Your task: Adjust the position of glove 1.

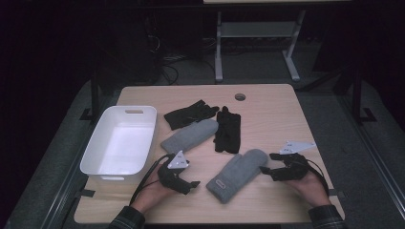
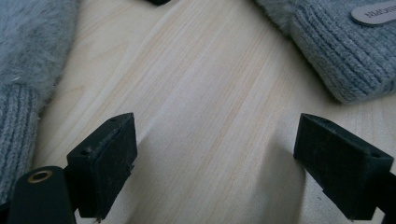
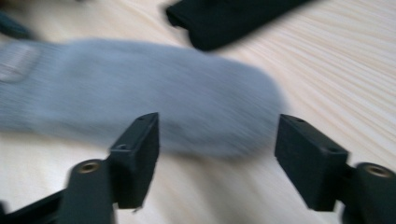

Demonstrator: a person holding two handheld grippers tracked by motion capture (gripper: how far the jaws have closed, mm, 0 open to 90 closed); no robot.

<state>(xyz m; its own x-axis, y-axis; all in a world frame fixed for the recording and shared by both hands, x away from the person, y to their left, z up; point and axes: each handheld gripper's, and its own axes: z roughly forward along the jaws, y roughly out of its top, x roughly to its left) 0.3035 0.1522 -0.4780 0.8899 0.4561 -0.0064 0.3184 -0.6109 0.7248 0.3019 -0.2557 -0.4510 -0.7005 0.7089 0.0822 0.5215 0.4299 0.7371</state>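
Pale wood is lying bare all along the near edge of the table (image 1: 143, 212), giving me free room between my two hands. At the left rim a white tub (image 1: 143, 143) is sitting, its long wall close beside my left gripper (image 1: 190, 185), whose jaws are standing wide over bare wood with nothing between them. My right gripper (image 1: 270, 164) is hovering just right of the near grey mitten (image 1: 236, 174), jaws spread apart and not pressing on it. A second grey mitten (image 1: 188, 135) and two black gloves (image 1: 191, 113) (image 1: 228, 130) are crowding the middle.

Looking along my left jaws, I am seeing a grey tag (image 2: 373, 13) on the near mitten's ribbed cuff. Looking along my right jaws, I am seeing the mitten's rounded tip (image 3: 224, 112), blurred, just beyond them.
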